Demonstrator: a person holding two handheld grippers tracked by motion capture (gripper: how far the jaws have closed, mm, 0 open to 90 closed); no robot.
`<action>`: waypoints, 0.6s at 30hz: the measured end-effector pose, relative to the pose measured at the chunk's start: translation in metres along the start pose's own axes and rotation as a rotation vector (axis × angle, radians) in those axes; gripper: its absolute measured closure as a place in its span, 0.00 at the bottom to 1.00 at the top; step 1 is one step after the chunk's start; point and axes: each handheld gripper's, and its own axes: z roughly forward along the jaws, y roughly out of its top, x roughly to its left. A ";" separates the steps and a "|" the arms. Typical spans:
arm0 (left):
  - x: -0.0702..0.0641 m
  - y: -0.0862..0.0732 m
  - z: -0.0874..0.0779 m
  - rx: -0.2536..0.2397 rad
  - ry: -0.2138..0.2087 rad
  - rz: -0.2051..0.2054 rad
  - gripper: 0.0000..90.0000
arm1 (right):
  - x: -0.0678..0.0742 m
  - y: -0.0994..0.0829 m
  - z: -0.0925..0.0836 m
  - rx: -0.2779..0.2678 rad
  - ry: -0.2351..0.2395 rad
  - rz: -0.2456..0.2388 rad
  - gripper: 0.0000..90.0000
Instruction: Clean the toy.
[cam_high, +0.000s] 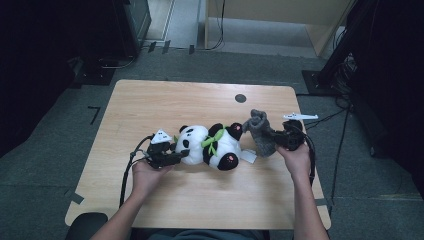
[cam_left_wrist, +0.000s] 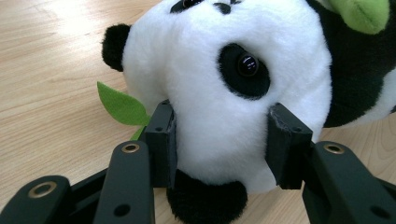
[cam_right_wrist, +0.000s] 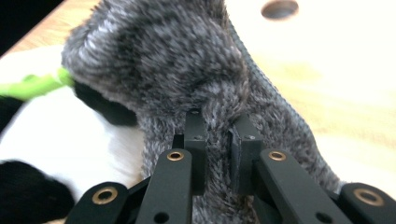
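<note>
**Both grippers clamped: left on the panda's head, right on the grey sock**

From my station I see the left gripper closed partway on the plush panda, its two pads pressed into the white fur of the head on either side, just below the black eye patch. The jaws stand at a moderate gap because the soft head fills the space between them. In the high view that gripper comes at the toy from its left end.

The right gripper is pinched almost fully together on a fold of the fuzzy grey sock, with only a thin ridge of fabric between the pads. In the high view it holds the sock at the panda's right end, where the sock touches the toy's black foot.

The panda lies on its back near the middle of the wooden table, long axis running left to right across it, head toward my left gripper, feet toward my right. A green ribbon crosses its body. The sock stands up from the table beside the foot, its cuff end raised and leaning toward the far edge.
</note>
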 end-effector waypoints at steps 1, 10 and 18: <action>0.000 0.000 0.000 0.000 0.000 0.000 0.58 | 0.005 0.004 -0.002 -0.010 0.004 -0.012 0.90; -0.001 -0.001 0.000 -0.003 0.004 0.003 0.58 | 0.050 0.035 0.002 -0.024 0.064 -0.125 0.90; -0.002 -0.001 0.000 -0.006 0.007 0.007 0.58 | 0.070 0.038 0.025 0.020 0.068 -0.159 0.90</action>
